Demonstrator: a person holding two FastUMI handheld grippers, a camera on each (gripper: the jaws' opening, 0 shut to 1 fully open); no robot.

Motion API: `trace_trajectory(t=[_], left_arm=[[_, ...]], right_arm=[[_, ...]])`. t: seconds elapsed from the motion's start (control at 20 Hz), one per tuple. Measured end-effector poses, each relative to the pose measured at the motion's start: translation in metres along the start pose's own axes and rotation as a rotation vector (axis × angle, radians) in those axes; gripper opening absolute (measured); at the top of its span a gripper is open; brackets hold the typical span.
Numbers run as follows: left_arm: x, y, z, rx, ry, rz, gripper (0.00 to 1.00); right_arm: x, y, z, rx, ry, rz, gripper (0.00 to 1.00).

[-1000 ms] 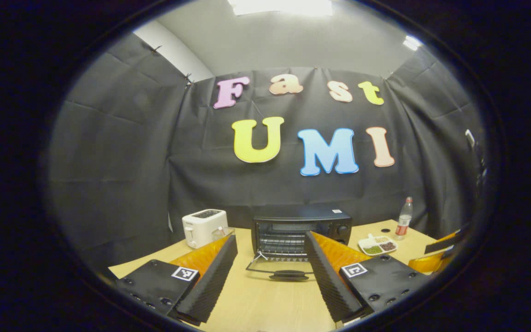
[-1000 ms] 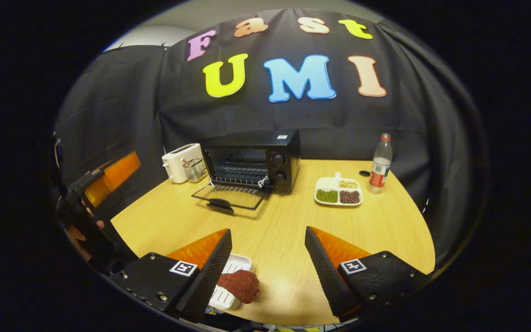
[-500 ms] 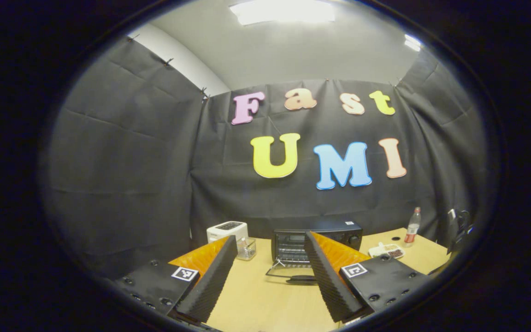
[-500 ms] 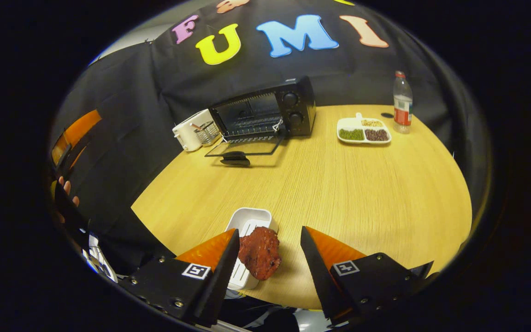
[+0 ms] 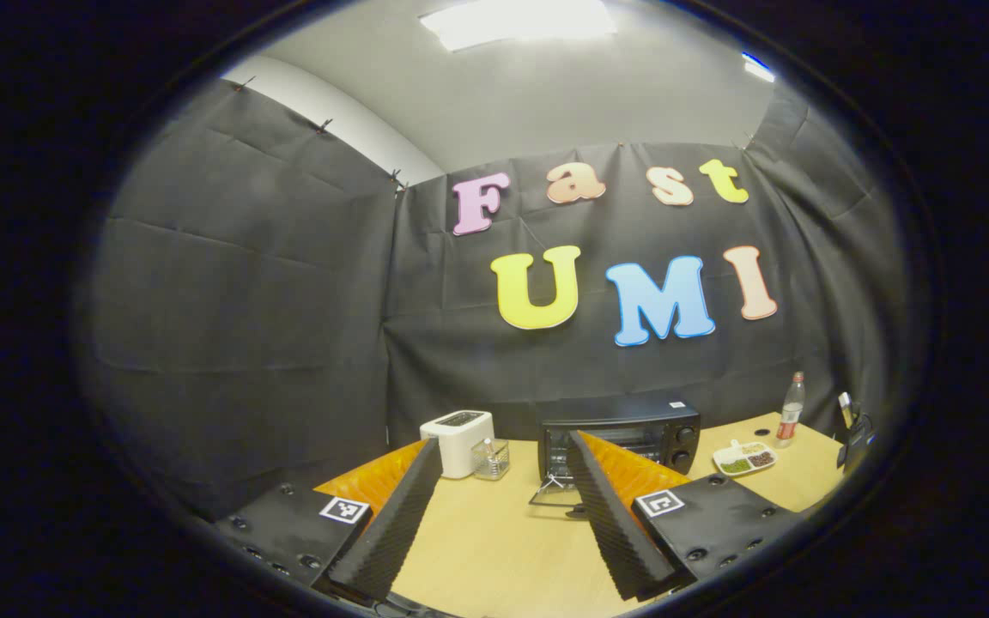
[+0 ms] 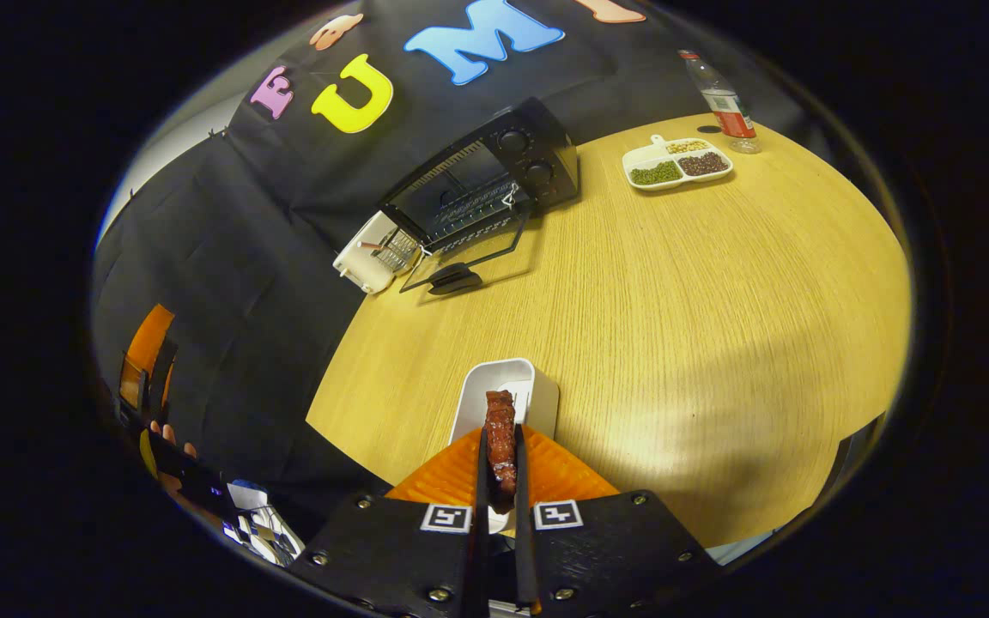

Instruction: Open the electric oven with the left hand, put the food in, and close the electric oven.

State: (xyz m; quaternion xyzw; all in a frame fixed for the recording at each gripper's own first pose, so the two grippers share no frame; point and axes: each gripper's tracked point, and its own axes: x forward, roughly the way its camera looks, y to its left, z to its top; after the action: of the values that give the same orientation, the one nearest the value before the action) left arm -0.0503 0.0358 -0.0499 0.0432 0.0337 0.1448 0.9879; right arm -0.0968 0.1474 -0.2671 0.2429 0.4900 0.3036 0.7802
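The black electric oven (image 6: 486, 176) stands at the table's far side with its glass door (image 6: 470, 253) folded down flat. In the left gripper view the oven (image 5: 632, 429) is far ahead, partly behind a finger. My right gripper (image 6: 499, 442) is shut on a dark red slab of meat (image 6: 500, 433), held on edge above a white tray (image 6: 503, 395) near the table's front edge. My left gripper (image 5: 503, 463) is open and holds nothing, well back from the oven. It appears again at the left edge (image 6: 147, 369), with a hand on it.
A white toaster (image 5: 458, 439) and a small clear holder (image 5: 491, 457) stand left of the oven. A white divided dish of beans (image 6: 676, 163) and a plastic bottle (image 6: 718, 94) sit to the oven's right. Bare wooden table (image 6: 675, 283) lies between tray and oven.
My right gripper went from open around the meat to shut on it, tilting downward. My left gripper drew back from the open oven and swung left, staying open.
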Motion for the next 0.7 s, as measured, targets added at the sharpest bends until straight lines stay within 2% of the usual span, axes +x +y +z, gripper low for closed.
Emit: trace_trajectory(t=[0.2,0.25,0.45,0.65,0.7], left_arm=[[0.007,0.002,0.004,-0.012,-0.016,0.012,1.00],[0.011,0.005,0.002,-0.013,-0.018,0.016,0.97],[0.030,0.007,-0.002,-0.044,-0.017,0.008,1.00],[0.059,0.016,-0.007,-0.057,-0.020,0.002,1.00],[0.067,0.019,-0.008,-0.063,-0.020,0.000,0.97]], right_arm=[[-0.012,0.012,0.020,-0.078,-0.027,0.011,0.12],[-0.014,0.019,0.028,-0.084,-0.037,0.024,0.12],[-0.016,0.046,0.064,-0.112,-0.088,0.075,0.12],[-0.001,0.073,0.105,-0.118,-0.155,0.099,0.12],[0.005,0.080,0.116,-0.119,-0.168,0.104,0.12]])
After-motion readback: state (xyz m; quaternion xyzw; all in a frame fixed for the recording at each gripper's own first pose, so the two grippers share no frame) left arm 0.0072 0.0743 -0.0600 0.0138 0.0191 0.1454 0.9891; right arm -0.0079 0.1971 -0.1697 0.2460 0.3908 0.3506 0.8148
